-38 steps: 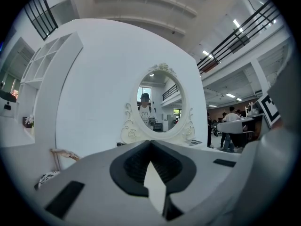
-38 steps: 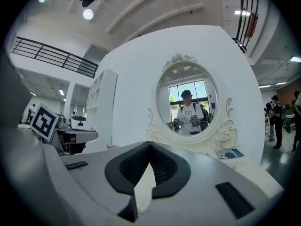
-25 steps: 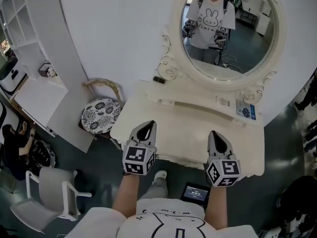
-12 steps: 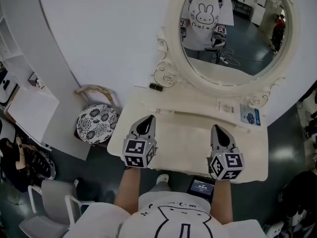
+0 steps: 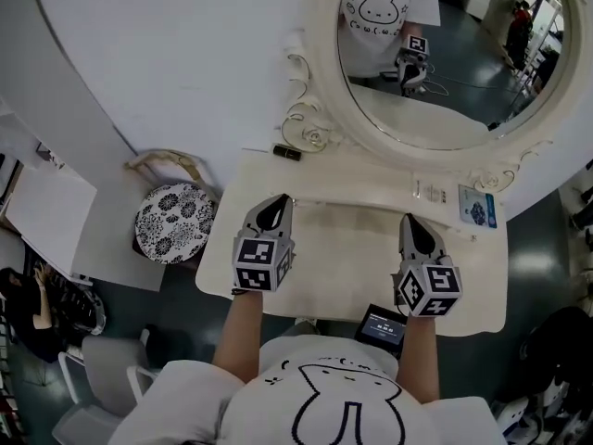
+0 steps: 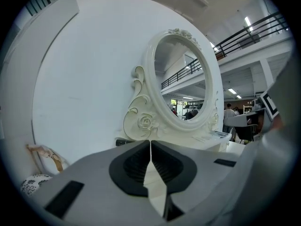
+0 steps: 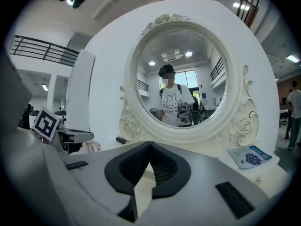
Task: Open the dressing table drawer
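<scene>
The cream dressing table [image 5: 352, 248] stands against the white wall, under an oval mirror [image 5: 435, 54]. Its drawer front does not show in any view; the tabletop hides it. My left gripper [image 5: 273, 202] hovers over the left half of the tabletop. Its jaws are just starting to open, their tips still almost touching, and there is nothing between them. My right gripper [image 5: 412, 221] hovers over the right half, shut and empty. Both point toward the mirror. The left gripper [image 6: 150, 141] and the right gripper [image 7: 150, 142] each show closed tips in their own views.
A small black object [image 5: 286, 152] lies at the table's back left, and a blue card [image 5: 476, 206] at its back right. A floral stool [image 5: 176, 222] stands left of the table. A screen device [image 5: 382, 326] is below the table's front edge, and a white chair [image 5: 93, 378] at lower left.
Both grippers have moved forward over the tabletop toward the mirror, side by side. The table and mirror now sit nearer and higher in the head view.
</scene>
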A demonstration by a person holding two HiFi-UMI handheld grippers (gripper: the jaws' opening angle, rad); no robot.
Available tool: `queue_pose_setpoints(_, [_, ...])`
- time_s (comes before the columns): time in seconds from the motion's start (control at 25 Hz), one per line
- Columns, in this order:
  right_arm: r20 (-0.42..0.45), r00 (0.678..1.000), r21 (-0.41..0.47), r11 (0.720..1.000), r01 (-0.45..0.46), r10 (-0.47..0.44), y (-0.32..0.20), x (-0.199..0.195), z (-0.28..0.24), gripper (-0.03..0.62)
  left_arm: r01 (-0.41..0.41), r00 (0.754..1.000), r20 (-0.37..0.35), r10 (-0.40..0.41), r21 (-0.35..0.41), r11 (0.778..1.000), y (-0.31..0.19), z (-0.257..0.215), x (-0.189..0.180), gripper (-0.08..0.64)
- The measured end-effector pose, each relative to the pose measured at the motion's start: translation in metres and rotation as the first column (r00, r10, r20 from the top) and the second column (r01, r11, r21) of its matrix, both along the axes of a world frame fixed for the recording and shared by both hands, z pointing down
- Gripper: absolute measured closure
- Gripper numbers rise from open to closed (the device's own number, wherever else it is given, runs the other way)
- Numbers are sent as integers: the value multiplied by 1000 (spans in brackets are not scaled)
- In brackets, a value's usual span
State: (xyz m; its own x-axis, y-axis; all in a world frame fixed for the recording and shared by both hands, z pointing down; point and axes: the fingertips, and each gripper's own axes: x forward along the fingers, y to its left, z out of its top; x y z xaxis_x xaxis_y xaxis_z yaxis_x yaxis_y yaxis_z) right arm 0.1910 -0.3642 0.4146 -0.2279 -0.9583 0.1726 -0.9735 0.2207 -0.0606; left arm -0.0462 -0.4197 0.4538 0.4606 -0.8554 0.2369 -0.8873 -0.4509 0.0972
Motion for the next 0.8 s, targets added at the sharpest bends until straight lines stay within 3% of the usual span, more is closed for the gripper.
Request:
queue_pose_setpoints(0.44, [20,999,-115,993,40,-38,-22,16,43,571,51,999,17,-49,-115,992,-11,39,9,491])
queue_pose_setpoints(0.72, [44,997,-186,980,66,-59,-29,20,71,571,54,998,36,-47,-238,970,-7,78,17,368])
queue_pose_setpoints(0.8, [53,997,-212,975,70,-61,-30,19,80,571,67,997,44,-57,-268,961,-6,89,15,363])
